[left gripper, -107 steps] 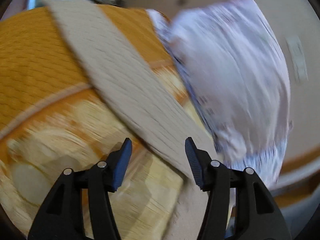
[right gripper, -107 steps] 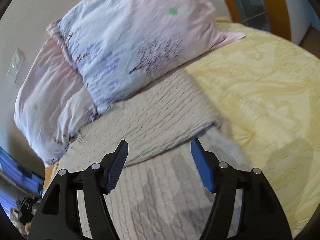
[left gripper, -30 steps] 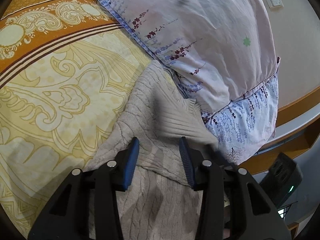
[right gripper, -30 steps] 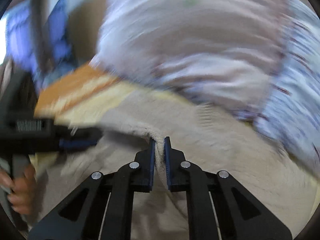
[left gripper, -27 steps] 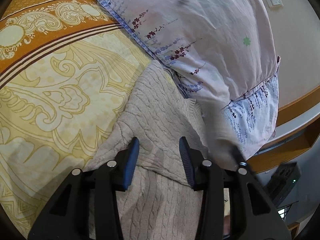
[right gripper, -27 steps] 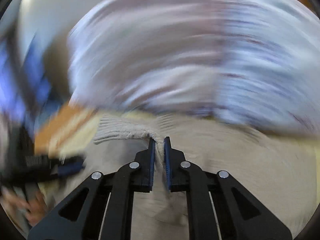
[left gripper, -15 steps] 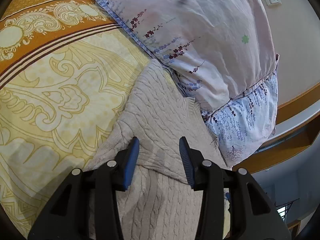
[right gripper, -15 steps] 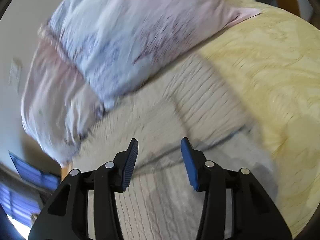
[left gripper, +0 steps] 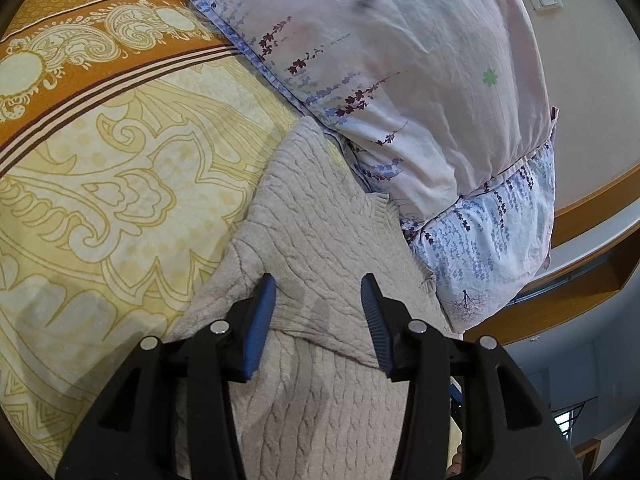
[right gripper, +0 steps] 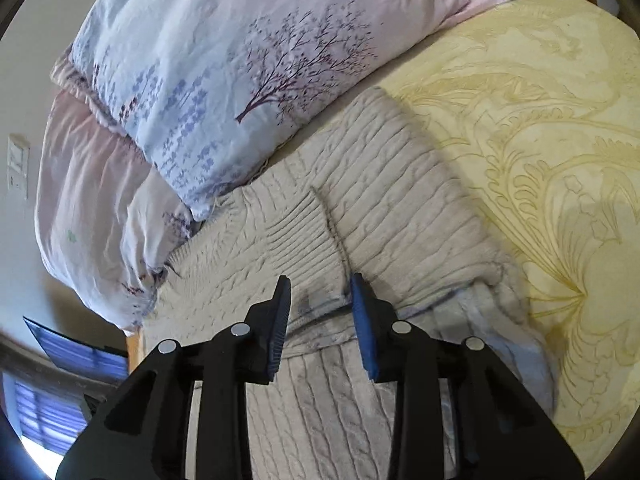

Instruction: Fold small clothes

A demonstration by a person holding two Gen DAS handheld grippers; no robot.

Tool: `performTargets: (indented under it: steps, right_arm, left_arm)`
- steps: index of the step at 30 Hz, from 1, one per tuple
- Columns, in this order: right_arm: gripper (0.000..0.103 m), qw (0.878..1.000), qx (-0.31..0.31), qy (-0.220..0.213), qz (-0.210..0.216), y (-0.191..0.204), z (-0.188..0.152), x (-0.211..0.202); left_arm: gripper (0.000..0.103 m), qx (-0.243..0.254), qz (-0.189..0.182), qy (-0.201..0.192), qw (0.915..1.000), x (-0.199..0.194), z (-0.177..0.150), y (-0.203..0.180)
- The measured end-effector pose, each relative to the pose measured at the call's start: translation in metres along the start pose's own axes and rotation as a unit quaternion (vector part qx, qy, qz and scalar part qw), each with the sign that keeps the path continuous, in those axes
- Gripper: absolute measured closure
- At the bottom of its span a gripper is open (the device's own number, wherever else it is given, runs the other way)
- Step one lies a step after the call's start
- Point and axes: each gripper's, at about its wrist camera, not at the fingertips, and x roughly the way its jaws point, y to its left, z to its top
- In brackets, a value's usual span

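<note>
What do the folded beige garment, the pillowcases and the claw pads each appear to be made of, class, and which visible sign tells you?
Beige garment: thick knitted yarn, probably wool or acrylic; cable ridges, ribbed edge, matte fuzzy surface.
Pillowcases: thin woven cloth, perhaps cotton; fine creases, printed trees and flowers, slight sheen.
Left claw pads: blue, likely rubber or plastic; fine grooves.

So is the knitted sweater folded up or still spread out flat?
Partly folded. The sweater has one layer doubled over another; the upper layer's edge crosses it between the open left gripper fingers.
</note>
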Motion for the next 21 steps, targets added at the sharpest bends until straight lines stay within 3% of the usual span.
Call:
performTargets:
  steps: [2,7,11,13,16,17,18,21]
  right_arm:
    - [0.096,1.0,-0.012,-0.003,0.0,0.001,0.0,0.001]
    - [0.096,0.995,-0.058,-0.081,0.0,0.018,-0.005,-0.03]
    - [0.095,0.996,-0.058,-0.03,-0.056,0.007,-0.01,-0.003]
    - [0.094,0.996,-0.064,-0.034,-0.054,0.007,-0.012,-0.005]
    - [0.067,0.997,-0.063,-0.027,-0.028,0.007,-0.011,-0.027]
    - [0.049,0.997,-0.068,-0.032,-0.021,0.004,-0.011,-0.037]
    - [0.042,0.996,-0.075,-0.038,-0.012,0.0,-0.013,-0.051]
    - [0.042,0.995,-0.088,-0.038,-0.002,-0.012,-0.018,-0.077]
  left_arm:
    - [0.058,0.0,0.0,0.0,1.0,0.0,0.0,0.0]
    - [0.058,-0.001,-0.001,0.001,1.0,0.0,-0.001,0.0]
    - [0.057,0.002,0.001,0.001,1.0,0.0,-0.002,0.0]
    - [0.057,0.008,0.004,0.009,0.9999,-0.002,-0.002,-0.002]
    - [0.053,0.017,-0.003,0.017,0.9997,-0.018,-0.005,-0.003]
    - [0.052,0.026,-0.008,0.019,0.9995,-0.025,-0.006,-0.003]
    - [0.049,0.044,-0.013,0.022,0.9987,-0.036,-0.009,-0.003]
    - [0.046,0.088,-0.008,0.03,0.9957,-0.061,-0.019,0.002]
